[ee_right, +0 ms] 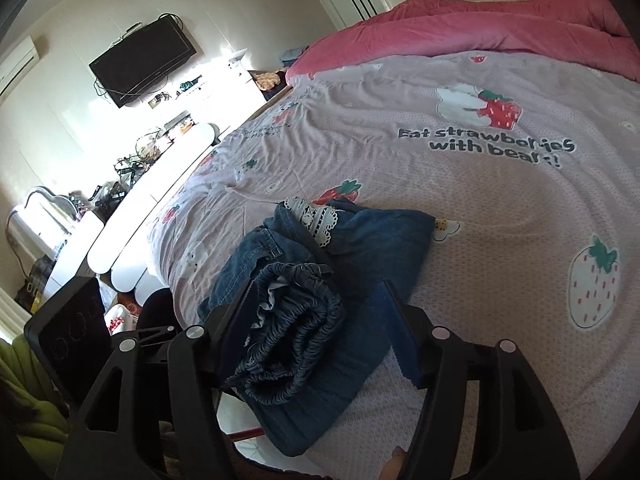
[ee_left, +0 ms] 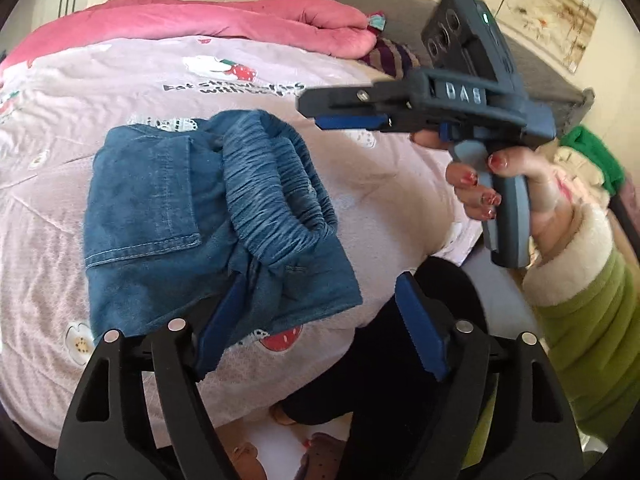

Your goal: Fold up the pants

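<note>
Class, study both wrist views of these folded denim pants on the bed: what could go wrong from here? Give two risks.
1. The denim pants lie near the bed edge, so a nudge might slide them off.
2. The bulky elastic waistband sits loosely on top between the open fingers of the right gripper; with the left gripper also open, nothing holds the fold, so it may spring apart.

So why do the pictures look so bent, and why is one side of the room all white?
Both views use fisheye lenses, so the bed bulges and corners go black. In the right wrist view, sunlight washes out the white furniture. In the left wrist view, the right tool looks slightly blurred.
</note>
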`<state>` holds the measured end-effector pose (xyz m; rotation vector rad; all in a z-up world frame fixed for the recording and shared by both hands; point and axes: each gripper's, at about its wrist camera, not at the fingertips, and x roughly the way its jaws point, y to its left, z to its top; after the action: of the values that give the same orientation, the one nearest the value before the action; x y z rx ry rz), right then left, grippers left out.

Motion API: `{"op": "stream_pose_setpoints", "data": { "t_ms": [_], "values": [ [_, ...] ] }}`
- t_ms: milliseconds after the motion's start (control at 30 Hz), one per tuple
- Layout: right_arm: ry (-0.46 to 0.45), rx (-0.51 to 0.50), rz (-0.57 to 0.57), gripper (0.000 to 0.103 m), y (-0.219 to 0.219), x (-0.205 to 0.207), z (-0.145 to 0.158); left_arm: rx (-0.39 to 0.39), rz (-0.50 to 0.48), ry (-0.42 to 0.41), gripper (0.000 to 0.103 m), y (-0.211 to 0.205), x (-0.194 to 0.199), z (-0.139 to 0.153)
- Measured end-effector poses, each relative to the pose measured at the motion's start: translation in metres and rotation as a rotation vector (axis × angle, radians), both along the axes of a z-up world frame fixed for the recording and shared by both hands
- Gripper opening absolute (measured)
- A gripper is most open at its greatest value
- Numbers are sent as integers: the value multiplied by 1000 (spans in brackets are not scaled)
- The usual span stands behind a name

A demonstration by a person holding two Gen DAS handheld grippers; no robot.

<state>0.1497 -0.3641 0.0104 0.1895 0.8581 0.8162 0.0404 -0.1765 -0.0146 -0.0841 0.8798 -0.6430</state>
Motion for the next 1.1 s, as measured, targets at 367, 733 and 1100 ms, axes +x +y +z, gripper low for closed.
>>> {"op": "stream_pose_setpoints", "data": {
  "t_ms": [367, 733, 1100],
  "values": [
    [-176, -91, 91, 68, 34, -53, 35, 18, 271, -27, 88, 113, 28, 40],
    [-454, -410, 414, 68, 133, -131, 19, 196, 199, 10, 69, 109, 101, 28],
    [-506, -608, 442, 43, 151, -118, -23, 388, -34, -69, 29, 59, 136, 18]
  ]
}}
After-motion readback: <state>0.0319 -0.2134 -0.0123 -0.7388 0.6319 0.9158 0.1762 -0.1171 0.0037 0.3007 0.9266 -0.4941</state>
